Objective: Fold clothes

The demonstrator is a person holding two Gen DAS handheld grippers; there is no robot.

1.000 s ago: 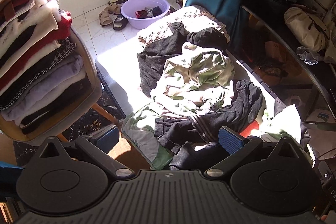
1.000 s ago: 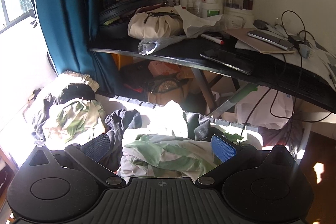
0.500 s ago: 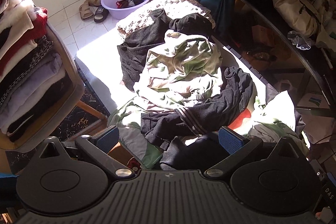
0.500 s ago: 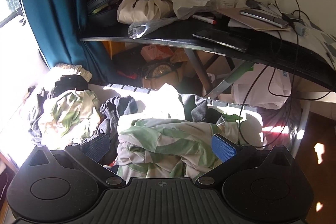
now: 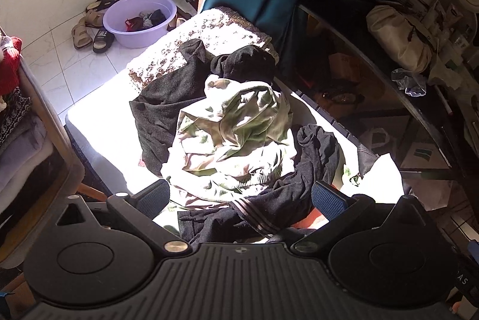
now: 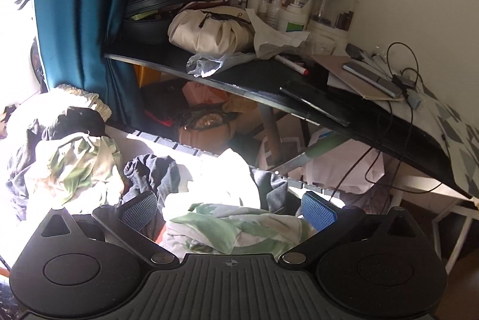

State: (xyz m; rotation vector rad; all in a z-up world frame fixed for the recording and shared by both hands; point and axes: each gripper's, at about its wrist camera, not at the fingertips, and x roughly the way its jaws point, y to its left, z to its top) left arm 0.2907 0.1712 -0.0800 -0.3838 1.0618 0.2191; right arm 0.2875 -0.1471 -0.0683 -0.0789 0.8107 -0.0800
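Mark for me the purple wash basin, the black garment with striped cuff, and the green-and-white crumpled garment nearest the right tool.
Purple plastic wash basin (image 5: 155,29), left wrist view: front wall.
Black garment with striped cuff (image 5: 254,216), left wrist view: the striped cuff.
Green-and-white crumpled garment (image 6: 233,227), right wrist view: top fold between the fingers.

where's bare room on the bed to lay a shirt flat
One free patch: the sunlit sheet between the grey garment, the towel and the chair side edge. The rest is crowded by the green shirt and black clothes.
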